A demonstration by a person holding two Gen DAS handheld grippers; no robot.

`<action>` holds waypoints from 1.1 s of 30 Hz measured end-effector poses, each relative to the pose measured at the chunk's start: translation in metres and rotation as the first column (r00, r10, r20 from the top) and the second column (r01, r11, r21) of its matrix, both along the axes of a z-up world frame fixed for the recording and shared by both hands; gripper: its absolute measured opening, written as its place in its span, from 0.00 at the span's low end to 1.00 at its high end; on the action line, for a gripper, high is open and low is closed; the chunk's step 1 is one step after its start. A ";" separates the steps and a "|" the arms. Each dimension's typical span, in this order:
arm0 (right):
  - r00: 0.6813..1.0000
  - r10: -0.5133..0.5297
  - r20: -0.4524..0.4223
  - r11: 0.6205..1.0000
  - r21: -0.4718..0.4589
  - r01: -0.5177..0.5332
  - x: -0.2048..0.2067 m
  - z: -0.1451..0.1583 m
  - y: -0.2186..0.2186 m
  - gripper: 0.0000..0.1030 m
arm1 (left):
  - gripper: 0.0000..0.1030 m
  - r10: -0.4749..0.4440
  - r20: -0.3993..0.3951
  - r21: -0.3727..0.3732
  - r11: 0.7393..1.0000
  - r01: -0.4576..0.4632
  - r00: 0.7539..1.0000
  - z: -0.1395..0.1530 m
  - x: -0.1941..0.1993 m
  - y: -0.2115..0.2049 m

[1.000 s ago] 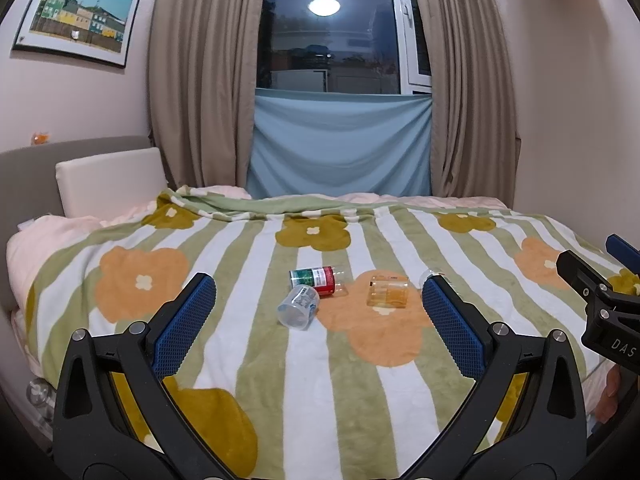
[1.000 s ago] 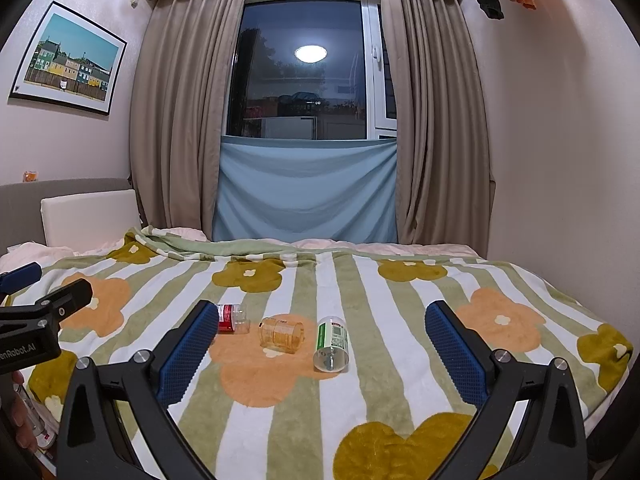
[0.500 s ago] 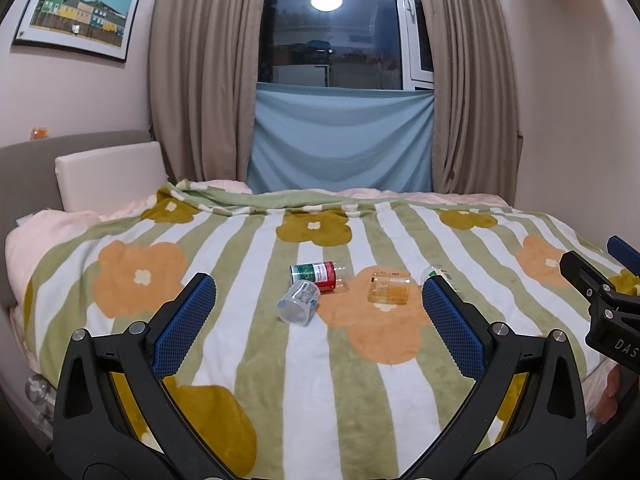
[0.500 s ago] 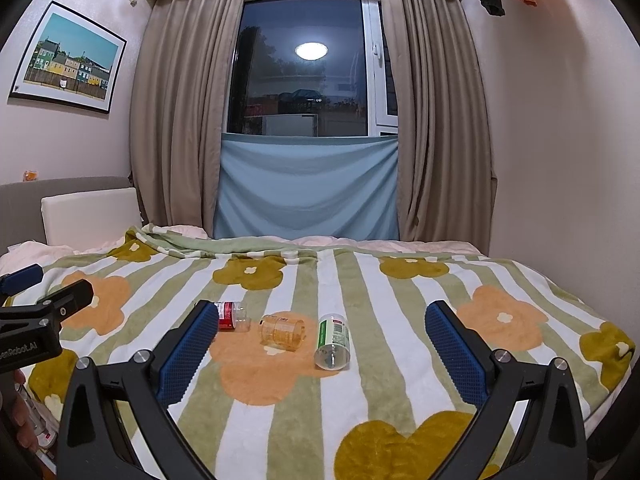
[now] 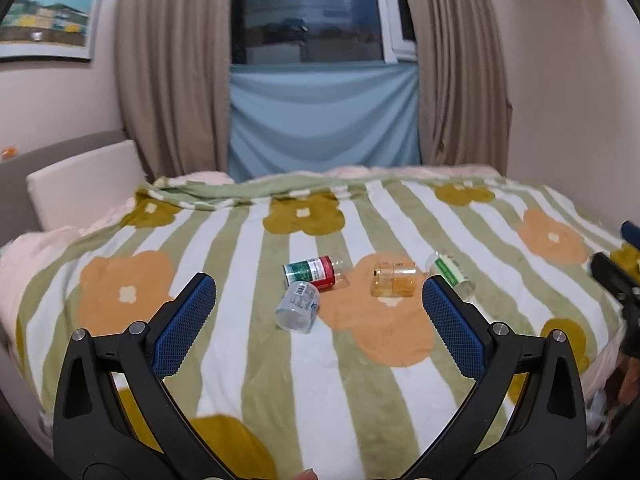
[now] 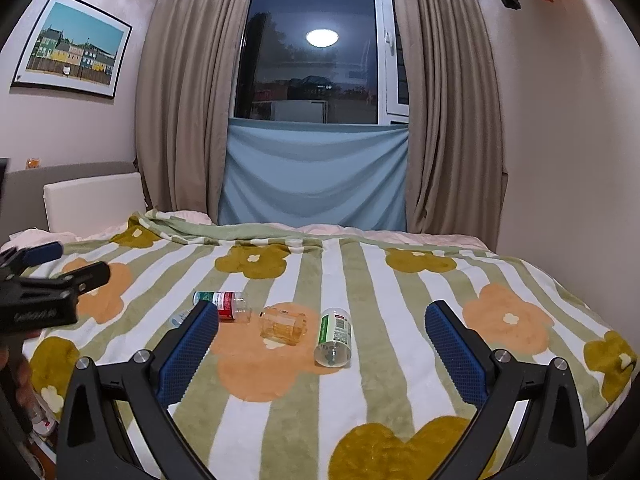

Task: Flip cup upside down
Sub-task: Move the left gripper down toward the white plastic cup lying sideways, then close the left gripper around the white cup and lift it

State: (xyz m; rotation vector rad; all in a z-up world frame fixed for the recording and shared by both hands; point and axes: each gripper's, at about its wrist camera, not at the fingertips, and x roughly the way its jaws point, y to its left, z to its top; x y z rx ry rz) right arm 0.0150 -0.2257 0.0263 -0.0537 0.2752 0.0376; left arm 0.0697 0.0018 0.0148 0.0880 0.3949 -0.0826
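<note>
Several small clear cups lie on their sides on the striped flower blanket (image 5: 248,364): a grey-labelled cup (image 5: 298,307), a red-and-green-labelled cup (image 5: 312,272), an amber cup (image 5: 394,280) and a green-labelled cup (image 5: 450,270). In the right wrist view the amber cup (image 6: 283,324), the green-labelled cup (image 6: 334,338) and the red-and-green cup (image 6: 224,304) show. My left gripper (image 5: 319,298) is open and empty, short of the cups. My right gripper (image 6: 322,326) is open and empty, also short of them.
The bed's blanket (image 6: 400,368) fills the foreground. A white headboard cushion (image 5: 84,184) stands at the left. Curtains (image 6: 188,112) and a window (image 6: 316,56) are behind the bed. The left gripper (image 6: 44,292) shows at the left edge of the right wrist view.
The left wrist view has tilted down and moved nearer the cups. The right wrist view barely changed. Both grippers stayed open.
</note>
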 end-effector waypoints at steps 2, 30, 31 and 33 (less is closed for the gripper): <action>1.000 0.014 -0.017 1.000 0.013 -0.014 0.007 0.001 -0.004 1.00 | 1.00 -0.010 -0.043 0.022 1.000 0.011 0.999 0.000 0.026 0.004; 0.958 0.096 -0.270 0.994 0.078 -0.077 0.115 -0.057 -0.029 1.00 | 0.92 -0.050 -0.694 0.111 0.978 0.176 0.718 -0.172 0.297 0.011; 0.956 0.099 -0.275 0.994 0.080 -0.080 0.118 -0.059 -0.029 1.00 | 0.90 -0.050 -0.701 0.109 0.978 0.176 0.712 -0.175 0.298 0.012; 0.952 0.110 -0.286 0.992 0.086 -0.088 0.122 -0.063 -0.025 1.00 | 0.80 -0.053 -0.713 0.100 0.979 0.177 0.699 -0.179 0.300 0.013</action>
